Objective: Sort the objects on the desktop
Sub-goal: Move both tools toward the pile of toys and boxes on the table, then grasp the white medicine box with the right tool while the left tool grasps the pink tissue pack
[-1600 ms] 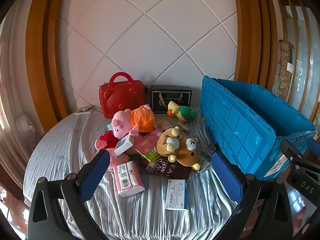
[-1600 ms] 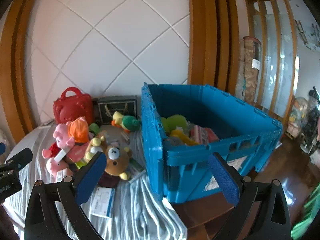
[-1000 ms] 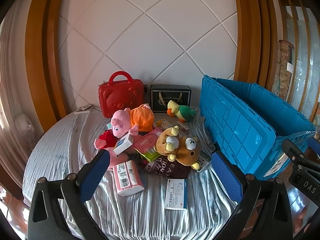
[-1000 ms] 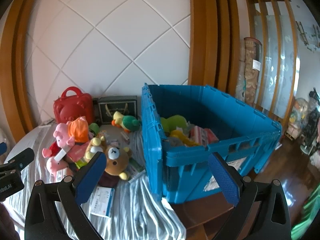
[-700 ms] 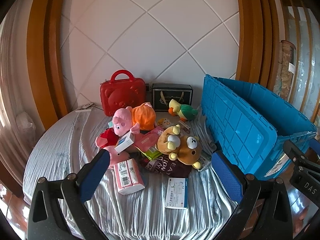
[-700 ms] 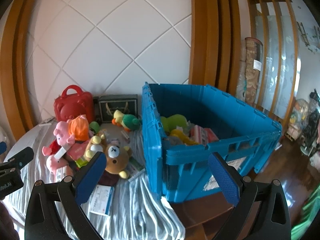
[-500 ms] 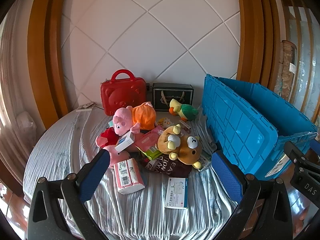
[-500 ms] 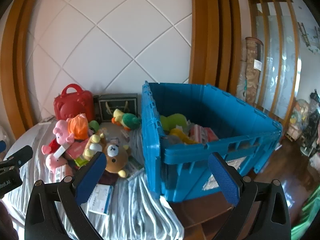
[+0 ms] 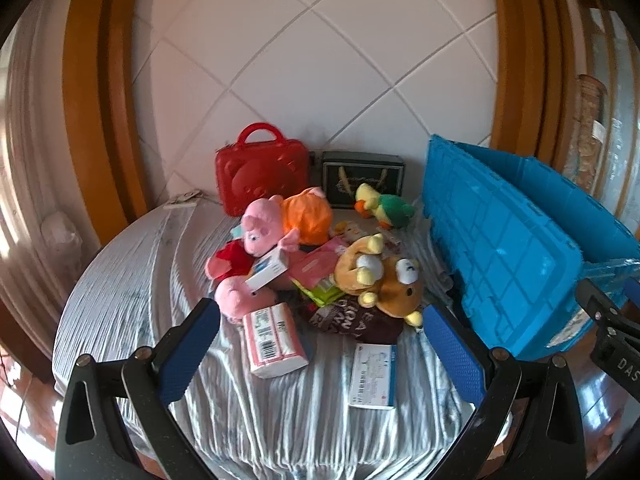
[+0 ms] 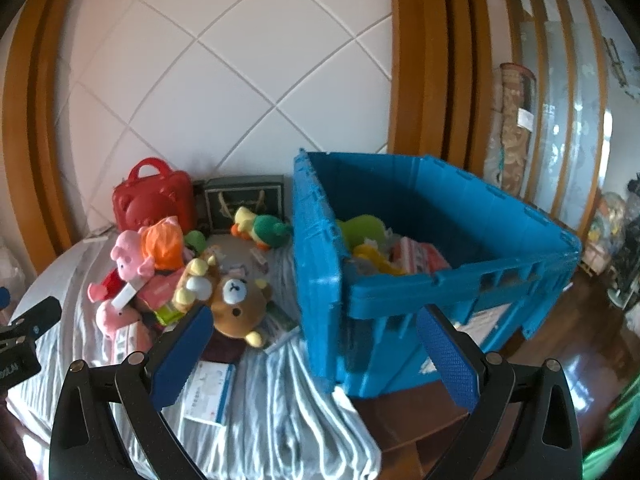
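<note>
Nearest to us, both pairs of tongs hang above the striped cloth with their jaws spread wide and nothing between them: the left tongs (image 9: pixel 320 344) over the near side of the toy pile, the right tongs (image 10: pixel 314 354) over the near corner of the blue crate (image 10: pixel 440 280).

We take the brown bear plush (image 9: pixel 384 276) as our landmark. Just in front of it, closest to us, a white-and-blue medicine box (image 9: pixel 373 376) lies flat on the tabletop (image 9: pixel 132 280). To the left of that box, in front and left of the bear, sits a pink-and-white tissue pack (image 9: pixel 272 340). A dark brown pouch with lettering (image 9: pixel 352 318) lies partly under the bear's front.

Left of the bear we see a pink pig plush (image 9: pixel 256 236) with a small white box (image 9: pixel 267 269) resting on it, and an orange plush (image 9: pixel 308 218) pressed against the pig's far side. Between the pig and the bear lies a pink packet (image 9: pixel 316 264).

Right of the bear the blue crate stands on the tabletop's edge, already holding a green plush (image 10: pixel 362 228), something yellow and a red-and-white pack.

Behind the bear a green-and-yellow duck plush (image 9: pixel 384 210) lies near the crate wall. Farthest back, against the white tiled wall, stand a red case with a handle (image 9: pixel 260 172) and, beside it, a dark gift box (image 9: pixel 362 176).
</note>
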`<state>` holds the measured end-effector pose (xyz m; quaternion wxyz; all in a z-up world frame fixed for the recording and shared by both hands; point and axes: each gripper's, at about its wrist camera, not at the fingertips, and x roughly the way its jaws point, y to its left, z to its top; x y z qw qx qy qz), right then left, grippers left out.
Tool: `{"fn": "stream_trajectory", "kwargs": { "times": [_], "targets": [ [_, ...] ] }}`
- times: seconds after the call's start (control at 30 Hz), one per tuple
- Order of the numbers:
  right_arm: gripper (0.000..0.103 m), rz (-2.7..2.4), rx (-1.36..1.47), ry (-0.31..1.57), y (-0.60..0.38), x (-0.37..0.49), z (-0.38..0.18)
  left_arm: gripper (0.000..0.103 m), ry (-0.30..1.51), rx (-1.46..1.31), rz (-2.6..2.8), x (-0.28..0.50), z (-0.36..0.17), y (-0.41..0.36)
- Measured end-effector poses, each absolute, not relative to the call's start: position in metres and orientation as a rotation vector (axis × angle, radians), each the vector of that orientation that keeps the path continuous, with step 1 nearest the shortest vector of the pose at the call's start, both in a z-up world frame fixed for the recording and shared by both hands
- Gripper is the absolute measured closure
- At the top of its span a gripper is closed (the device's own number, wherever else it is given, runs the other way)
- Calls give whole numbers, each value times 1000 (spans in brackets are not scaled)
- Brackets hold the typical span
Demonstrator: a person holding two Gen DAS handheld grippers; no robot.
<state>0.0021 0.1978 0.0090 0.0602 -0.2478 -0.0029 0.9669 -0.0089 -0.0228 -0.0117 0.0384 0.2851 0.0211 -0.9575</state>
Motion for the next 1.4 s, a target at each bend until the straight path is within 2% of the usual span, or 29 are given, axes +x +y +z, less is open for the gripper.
{"fn": "stream_trajectory", "kwargs": {
  "times": [0.37, 0.53, 0.7, 0.97, 1.27, 1.3, 1.33, 1.4],
  "targets": [
    [0, 2996, -870, -62, 149, -34, -20, 0, 112, 1035, -2769, -39, -60, -91],
    [0, 3003, -1021, -44, 130, -58, -55, 0, 101, 1152, -2632, -61, -103, -132],
    [0, 2939, -1254, -44, 116, -86, -106, 0, 200, 1350, -2527, -94, -154, -161],
    [0, 2769, -1538, -11, 111, -122, -174, 0, 212, 1542, -2533, -158, -197, -142],
    [0, 2675, -1628, -22, 105, -143, -197, 0, 113, 1750, -2467, -208, -249, -108],
    [0, 2667, -1645, -23, 103, -146, -198, 1, 127, 1769, -2482, -207, -252, -108],
    [0, 2662, -1662, -25, 100, -148, -201, 12, 147, 1772, -2506, -204, -251, -108],
    [0, 2655, -1688, -28, 95, -150, -207, 18, 104, 1755, -2544, -193, -245, -106]
  ]
}}
